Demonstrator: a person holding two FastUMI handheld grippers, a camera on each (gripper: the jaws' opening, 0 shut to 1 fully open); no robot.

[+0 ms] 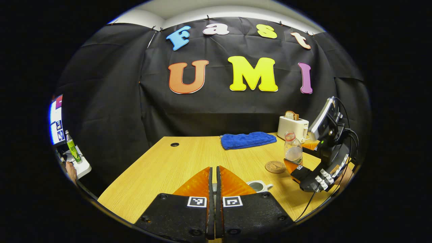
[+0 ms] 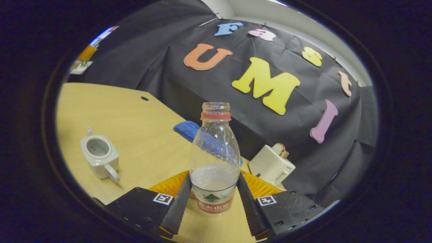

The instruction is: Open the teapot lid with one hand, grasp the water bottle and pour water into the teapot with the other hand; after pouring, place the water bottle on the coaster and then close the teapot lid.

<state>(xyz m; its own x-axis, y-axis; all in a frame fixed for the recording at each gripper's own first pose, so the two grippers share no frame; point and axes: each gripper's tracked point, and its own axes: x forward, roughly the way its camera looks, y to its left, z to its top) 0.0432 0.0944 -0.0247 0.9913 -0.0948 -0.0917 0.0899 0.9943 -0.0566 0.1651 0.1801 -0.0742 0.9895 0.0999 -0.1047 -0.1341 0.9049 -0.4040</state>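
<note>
The left tongs (image 1: 213, 184) sit low over the near edge of the tabletop (image 1: 175, 162), their two fingers pressed nearly together with only a thin slit between them; I can't make out a lid or anything else pinched there. Just past their tips stands the teapot (image 2: 99, 155), its mouth open and no lid on it. To the right of the teapot, the right tongs (image 2: 213, 194) stand spread around the lower body of the water bottle (image 2: 214, 158), a finger on either side; whether both are truly pressing on it I cannot tell. The bottle has no cap, stands upright and is roughly a third full. The coaster (image 1: 275, 166) lies bare on the tabletop between the teapot and the bottle. Farther back from the teapot are a blue cloth (image 1: 248, 139) and a toaster (image 1: 292, 127) with bread in it. The main risk I see is a loose grip: a smooth, soft bottle could slip or turn as it is lifted. An uncapped neck tipped too fast over that small teapot mouth would splash the tabletop, and carrying it across could clip the teapot handle.
</note>
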